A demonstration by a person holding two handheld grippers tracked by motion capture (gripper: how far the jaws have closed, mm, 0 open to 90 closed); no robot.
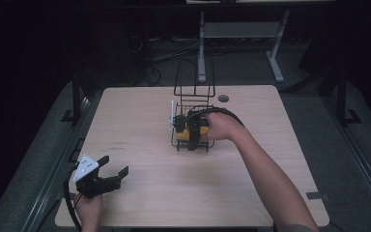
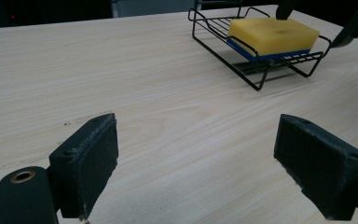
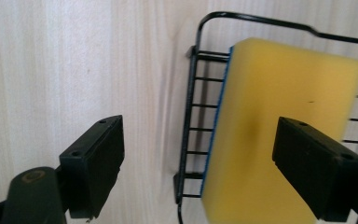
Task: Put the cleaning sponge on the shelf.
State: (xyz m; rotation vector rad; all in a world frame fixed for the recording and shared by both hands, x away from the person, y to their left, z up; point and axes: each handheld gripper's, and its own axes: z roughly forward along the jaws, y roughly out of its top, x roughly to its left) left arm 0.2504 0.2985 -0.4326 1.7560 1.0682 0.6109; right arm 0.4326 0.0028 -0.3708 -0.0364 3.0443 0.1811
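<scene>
A light wooden table (image 1: 140, 145) carries a black wire rack (image 2: 261, 70) near the middle of its far edge. In the rack's low tray lies a rectangular yellow sponge with a blue underside (image 2: 272, 35), resting flat on the wires.

The right gripper (image 1: 193, 133) hangs directly over the tray, the person's hand behind it. In the right gripper view its jaws stand wide apart and grip nothing: one jaw is above the bare table just outside the rack's rim, the other above the sponge's yellow top.

The left gripper (image 1: 107, 175) sits near the table's near left corner, well apart from the rack, jaws also spread and holding nothing.

Judging by this, the sponge seems settled in the rack and released, or else about to be picked up; the pictures cannot settle which.
</scene>
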